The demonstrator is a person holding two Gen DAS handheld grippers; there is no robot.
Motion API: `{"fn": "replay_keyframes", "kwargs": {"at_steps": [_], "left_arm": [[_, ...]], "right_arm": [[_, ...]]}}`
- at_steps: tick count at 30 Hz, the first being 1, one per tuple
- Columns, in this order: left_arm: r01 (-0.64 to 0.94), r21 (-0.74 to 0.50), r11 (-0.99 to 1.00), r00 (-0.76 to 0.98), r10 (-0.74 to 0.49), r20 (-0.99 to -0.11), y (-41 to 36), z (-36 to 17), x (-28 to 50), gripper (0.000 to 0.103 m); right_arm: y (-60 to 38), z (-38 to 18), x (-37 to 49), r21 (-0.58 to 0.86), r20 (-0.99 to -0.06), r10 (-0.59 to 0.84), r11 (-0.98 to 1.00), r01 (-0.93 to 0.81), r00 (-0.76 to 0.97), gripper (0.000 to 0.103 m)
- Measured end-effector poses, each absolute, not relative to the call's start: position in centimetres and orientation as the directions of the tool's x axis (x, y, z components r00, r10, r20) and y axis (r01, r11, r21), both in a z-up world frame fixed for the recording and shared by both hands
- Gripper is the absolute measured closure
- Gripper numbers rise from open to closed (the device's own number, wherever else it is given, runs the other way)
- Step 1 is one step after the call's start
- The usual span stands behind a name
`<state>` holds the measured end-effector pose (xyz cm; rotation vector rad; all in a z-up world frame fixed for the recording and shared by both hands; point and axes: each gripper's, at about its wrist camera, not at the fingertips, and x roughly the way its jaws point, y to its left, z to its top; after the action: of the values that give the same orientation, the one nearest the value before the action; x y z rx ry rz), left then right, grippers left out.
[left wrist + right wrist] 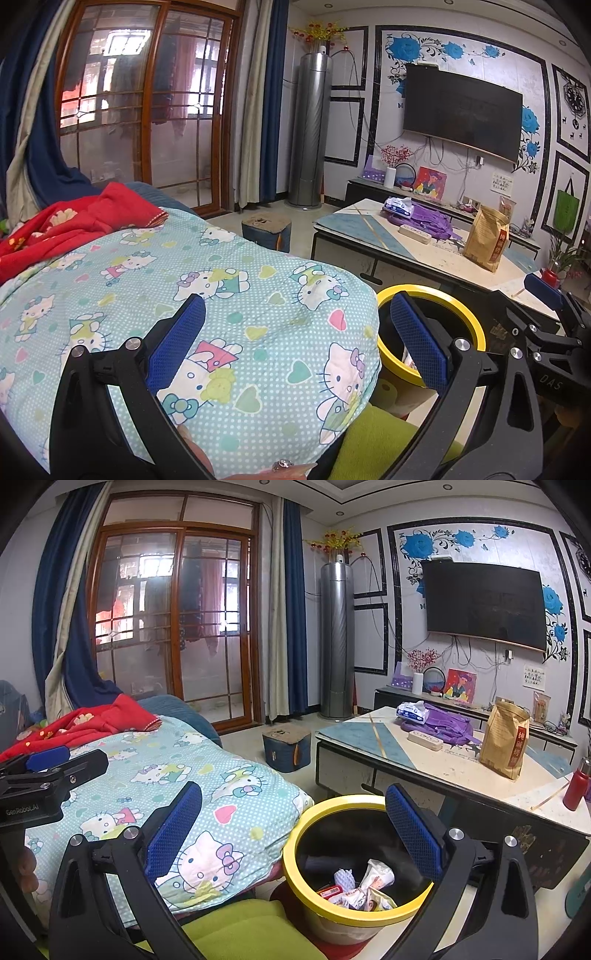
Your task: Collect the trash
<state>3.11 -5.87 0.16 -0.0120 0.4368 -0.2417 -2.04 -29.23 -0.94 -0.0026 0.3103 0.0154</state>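
Observation:
A yellow-rimmed trash bin (pixel 291 856) stands on the floor between the bed and the low table. Inside it lie several crumpled wrappers (pixel 369 886). My right gripper (pixel 293 794) hangs open above the bin's near-left rim, with nothing between its fingers. My left gripper (pixel 297 306) is open over the Hello Kitty quilt (pixel 229 280), also holding nothing. In the left wrist view only part of the bin's rim (pixel 436 291) shows behind the right finger. The bin's inside is hidden there.
The low table (pixel 354 734) carries a tissue pack (pixel 412 710), a purple bag (pixel 447 723), a white power strip (pixel 424 738), a brown paper bag (pixel 504 744) and a red bottle (pixel 576 784). A red blanket (pixel 92 720) lies on the bed. A small stool (pixel 286 747) stands on the floor. A green cushion (pixel 251 930) lies nearest.

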Motion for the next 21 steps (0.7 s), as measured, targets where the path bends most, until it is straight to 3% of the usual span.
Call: {"fn": "replay_keyframes", "kwargs": {"at_steps": [21], "left_arm": [[0.233, -0.116, 0.966, 0.840, -0.260, -0.476, -5.6, -1.2, 4.2, 0.011]], "right_arm": [[-28.9, -1.4, -1.5, 0.016, -0.334, 0.038, 0.999, -0.035, 0.942, 0.006]]}}
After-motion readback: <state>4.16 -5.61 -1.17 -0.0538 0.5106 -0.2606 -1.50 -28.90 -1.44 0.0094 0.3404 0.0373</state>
